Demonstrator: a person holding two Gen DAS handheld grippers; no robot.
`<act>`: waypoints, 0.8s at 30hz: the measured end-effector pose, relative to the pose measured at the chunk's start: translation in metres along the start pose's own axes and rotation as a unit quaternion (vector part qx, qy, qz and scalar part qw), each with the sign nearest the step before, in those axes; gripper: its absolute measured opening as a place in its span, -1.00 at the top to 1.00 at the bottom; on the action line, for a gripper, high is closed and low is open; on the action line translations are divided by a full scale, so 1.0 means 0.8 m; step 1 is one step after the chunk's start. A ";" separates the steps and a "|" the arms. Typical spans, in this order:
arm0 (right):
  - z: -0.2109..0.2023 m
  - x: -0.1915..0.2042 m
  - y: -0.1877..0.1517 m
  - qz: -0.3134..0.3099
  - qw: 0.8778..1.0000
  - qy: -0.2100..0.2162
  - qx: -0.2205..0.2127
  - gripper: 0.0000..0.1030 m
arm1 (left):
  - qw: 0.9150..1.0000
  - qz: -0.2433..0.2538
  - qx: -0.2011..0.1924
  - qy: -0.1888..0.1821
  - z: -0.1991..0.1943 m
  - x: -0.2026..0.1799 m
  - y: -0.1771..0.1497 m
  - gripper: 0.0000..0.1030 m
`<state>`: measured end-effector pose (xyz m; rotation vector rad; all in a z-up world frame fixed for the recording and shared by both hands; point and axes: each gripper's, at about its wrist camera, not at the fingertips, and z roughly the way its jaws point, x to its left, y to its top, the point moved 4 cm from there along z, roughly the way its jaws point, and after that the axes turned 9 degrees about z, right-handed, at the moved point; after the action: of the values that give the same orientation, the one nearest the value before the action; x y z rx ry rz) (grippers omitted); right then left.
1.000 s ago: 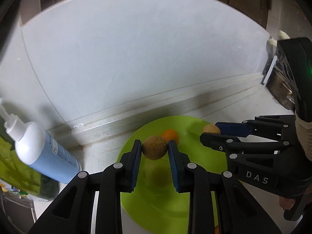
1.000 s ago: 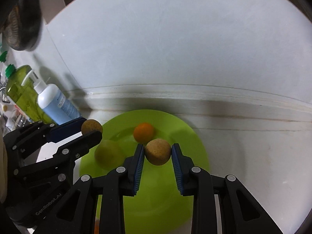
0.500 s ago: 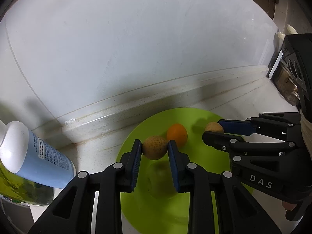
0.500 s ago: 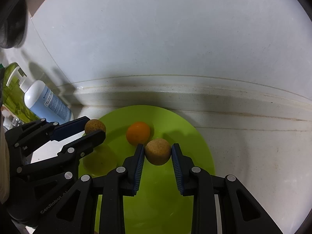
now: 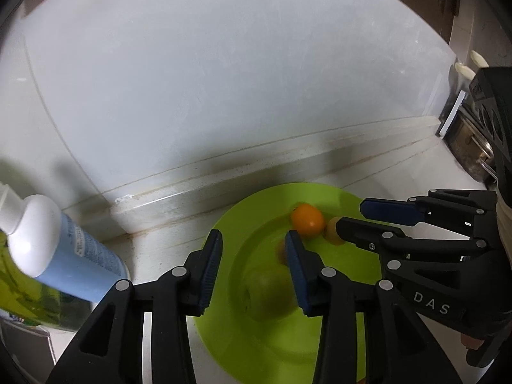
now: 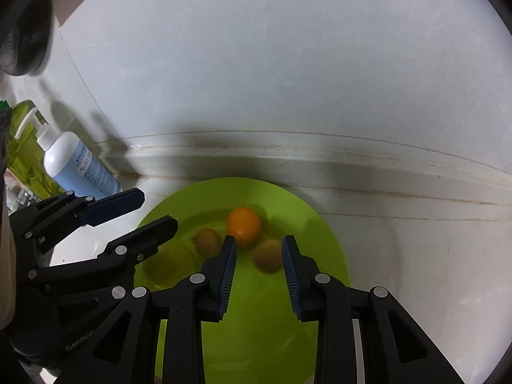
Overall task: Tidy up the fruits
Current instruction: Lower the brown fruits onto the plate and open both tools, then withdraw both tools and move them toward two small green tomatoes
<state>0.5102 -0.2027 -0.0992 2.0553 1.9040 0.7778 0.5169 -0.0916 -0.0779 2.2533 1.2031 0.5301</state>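
both brown fruits have dropped out of the jaws onto the green plate (image 6: 332,246). the right one (image 6: 268,256) lies between the right gripper (image 6: 257,275) pads, which look just off it; the left one (image 6: 208,240) sits ahead of the left gripper (image 5: 254,268), whose jaws are opening, empty. orange (image 6: 244,225) between them, greenish fruit (image 5: 270,291) nearer. clear room rearward; wall ahead, bottle (image 5: 60,252) left.

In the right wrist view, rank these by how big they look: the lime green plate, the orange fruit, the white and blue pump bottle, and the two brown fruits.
1. Lime green plate
2. White and blue pump bottle
3. Orange fruit
4. The two brown fruits, left and right: near alike, no ranking.

The bottle stands farther back, so its rank is unsure.
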 end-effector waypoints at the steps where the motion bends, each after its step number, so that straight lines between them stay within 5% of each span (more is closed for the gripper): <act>1: -0.004 -0.001 -0.001 0.000 1.000 -0.001 -0.002 0.40 | 1.000 0.000 -0.003 0.007 -0.006 0.000 -0.001 0.22; 24: -0.173 0.062 -0.071 -0.012 0.992 0.005 -0.126 0.22 | 0.992 -0.009 -0.110 0.065 -0.208 -0.013 -0.057 -0.15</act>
<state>0.3900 -0.1719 -0.0024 1.8759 1.7304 0.9702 0.3889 -0.0352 0.0233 2.0466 1.1657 0.7737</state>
